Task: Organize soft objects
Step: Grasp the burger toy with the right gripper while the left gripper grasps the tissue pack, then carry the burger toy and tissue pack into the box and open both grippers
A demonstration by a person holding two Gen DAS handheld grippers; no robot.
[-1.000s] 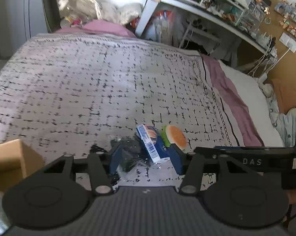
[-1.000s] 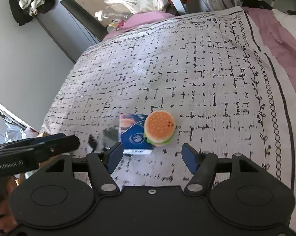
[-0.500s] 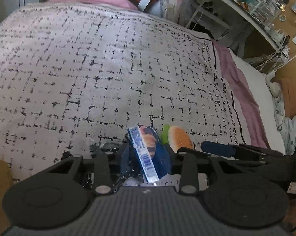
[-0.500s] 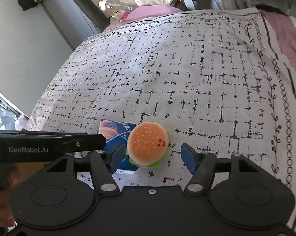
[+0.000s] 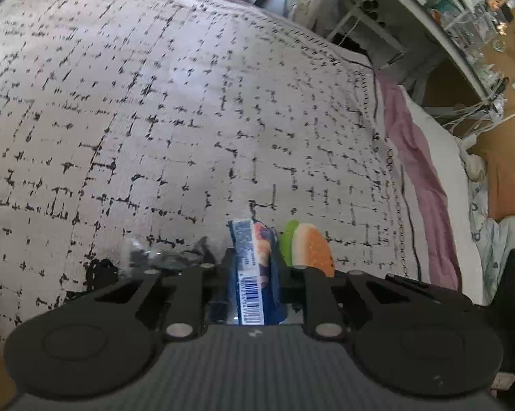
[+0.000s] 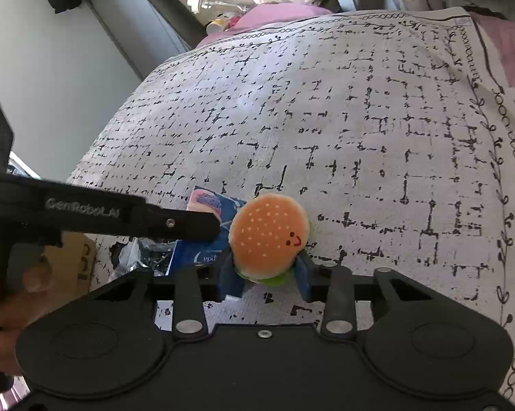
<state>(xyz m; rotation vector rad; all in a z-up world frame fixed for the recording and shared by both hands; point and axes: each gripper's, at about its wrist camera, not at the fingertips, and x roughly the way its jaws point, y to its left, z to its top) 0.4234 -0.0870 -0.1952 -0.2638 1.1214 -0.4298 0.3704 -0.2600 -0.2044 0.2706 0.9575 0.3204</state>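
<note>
Both grabs are on at once: the left gripper (image 5: 252, 267) has its jaws clamped on the blue tissue pack (image 5: 254, 267), which stands on edge between them with its barcode facing the camera, and the right gripper (image 6: 266, 270) is closed around the plush burger (image 6: 269, 234), pinching it at its lower half. The two soft things sit touching each other near the front edge of the bed, just beside a crumpled clear wrapper (image 6: 144, 257). From here I judge this as the pick-up step, with nothing yet lifted clear. What the next move calls for is a straight rise from each hand without the two tools knocking together, since they are crowded close, then a carry to wherever these belong; the cardboard box (image 6: 72, 260) at the bed's left edge looks a likely home, though that is only a guess. The burger should squash and may slip. Underneath lies a pale bedspread (image 6: 360, 130) with black dashes over pink bedding (image 5: 411, 157), and a cluttered desk (image 5: 463, 34) stands off to the right.
</note>
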